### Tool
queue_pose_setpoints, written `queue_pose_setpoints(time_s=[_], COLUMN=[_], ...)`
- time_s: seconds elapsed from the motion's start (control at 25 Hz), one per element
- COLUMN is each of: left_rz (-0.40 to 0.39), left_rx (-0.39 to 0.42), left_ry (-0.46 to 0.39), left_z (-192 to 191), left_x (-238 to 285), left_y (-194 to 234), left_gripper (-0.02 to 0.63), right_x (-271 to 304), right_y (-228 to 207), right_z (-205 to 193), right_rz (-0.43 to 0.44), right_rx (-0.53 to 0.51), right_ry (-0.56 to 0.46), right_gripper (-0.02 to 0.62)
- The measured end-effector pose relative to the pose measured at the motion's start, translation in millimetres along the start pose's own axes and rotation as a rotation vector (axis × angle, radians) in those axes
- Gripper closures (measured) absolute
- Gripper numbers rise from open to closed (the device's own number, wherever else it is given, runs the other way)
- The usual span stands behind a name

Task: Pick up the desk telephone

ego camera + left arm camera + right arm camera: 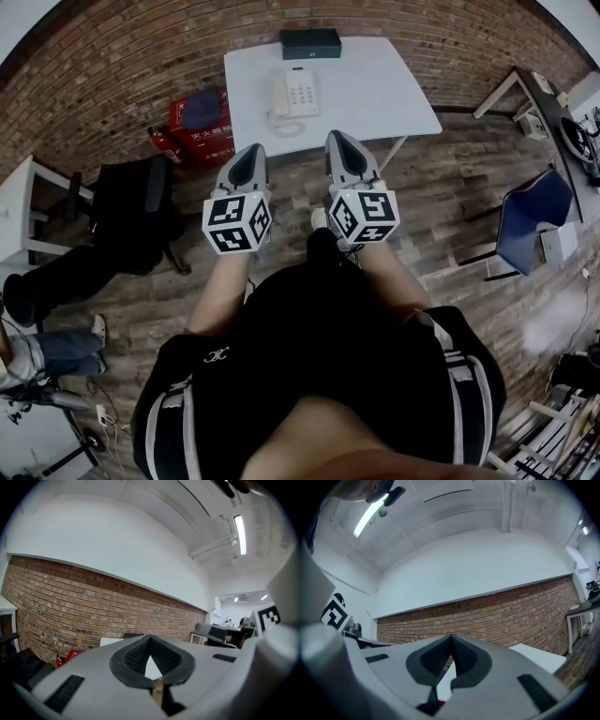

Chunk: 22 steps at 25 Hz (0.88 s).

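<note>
A white desk telephone (293, 94) with a coiled cord lies on the white table (375, 94) ahead of me in the head view. My left gripper (248, 156) and right gripper (339, 142) hang side by side in the air just short of the table's near edge, both shut and empty. In the left gripper view the left gripper (151, 641) points level at the brick wall, with a strip of the table (111, 641) beyond it. The right gripper (451, 641) likewise faces the wall, and the table (539, 656) shows to its right. The telephone is hidden in both gripper views.
A black box (310, 43) sits at the table's far edge. A red box (200, 127) and a fire extinguisher (161, 141) stand on the floor at the left. A black chair (136, 211) is at the left, a blue chair (530, 220) at the right.
</note>
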State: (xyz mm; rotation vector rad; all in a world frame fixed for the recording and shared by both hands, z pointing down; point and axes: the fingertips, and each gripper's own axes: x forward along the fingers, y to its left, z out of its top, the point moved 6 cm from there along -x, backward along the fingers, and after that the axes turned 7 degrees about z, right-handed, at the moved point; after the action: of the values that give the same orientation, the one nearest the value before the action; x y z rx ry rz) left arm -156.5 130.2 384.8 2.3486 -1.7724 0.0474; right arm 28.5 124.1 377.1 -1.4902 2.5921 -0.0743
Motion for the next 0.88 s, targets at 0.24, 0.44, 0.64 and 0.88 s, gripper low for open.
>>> queue_pose_setpoints(time_s=[0.24, 0.44, 0.64, 0.88], left_rz=[0.015, 0.021, 0.027, 0.039], left_rx=[0.019, 0.034, 0.043, 0.029], left_ry=[0.008, 0.02, 0.025, 0.052], left_z=[5, 10, 15, 19], left_x=[32, 65, 101, 152], left_y=[11, 19, 27, 33], left_gripper=[0.606, 0.606, 0.606, 0.606], right_x=[36, 66, 98, 136], right_y=[-21, -42, -63, -96], right_z=[-6, -9, -15, -21], right_rz=[0.004, 0.004, 0.009, 0.022], right_rx=[0.007, 0.018, 0.024, 0.048], right_ry=[0.004, 0.006, 0.02, 0.049], right_gripper=[0.597, 0.597, 0.597, 0.597])
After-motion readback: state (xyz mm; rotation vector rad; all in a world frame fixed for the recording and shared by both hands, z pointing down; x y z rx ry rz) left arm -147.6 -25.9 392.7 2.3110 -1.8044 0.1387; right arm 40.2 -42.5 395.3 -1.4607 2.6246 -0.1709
